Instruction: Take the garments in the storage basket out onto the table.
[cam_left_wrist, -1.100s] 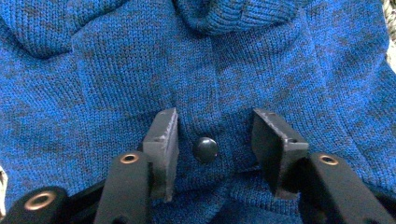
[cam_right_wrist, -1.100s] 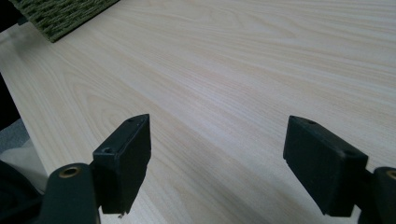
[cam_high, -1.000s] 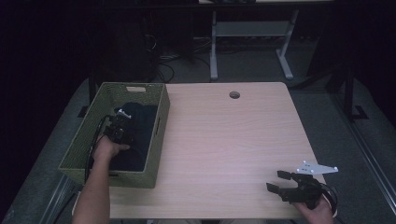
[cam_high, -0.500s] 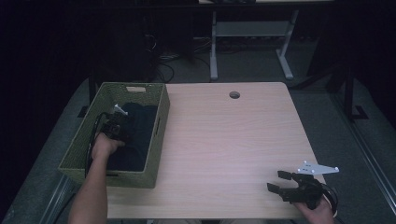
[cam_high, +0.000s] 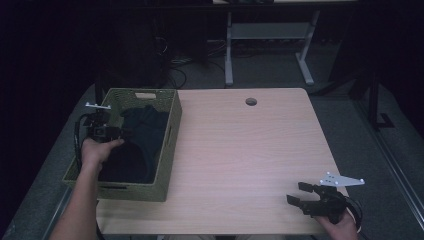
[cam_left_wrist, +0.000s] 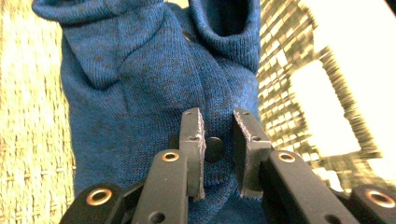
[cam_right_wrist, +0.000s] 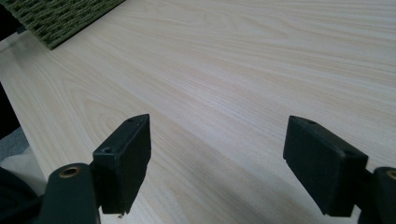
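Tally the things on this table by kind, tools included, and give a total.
Baskets: 1, the green woven basket.
Garments: 1, a blue knit sweater inside the basket.
Tools: 2, the left tool over the sweater, the right tool above bare table.
Total: 4.

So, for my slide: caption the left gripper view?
Left tool, jaws narrowly parted, over a blue knit garment in a woven basket.

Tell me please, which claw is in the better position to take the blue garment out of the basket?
The left claw. It is inside the woven basket, its jaws a little apart right over the blue knitted garment. The right claw rests wide open at the table's near right corner, far from the basket.
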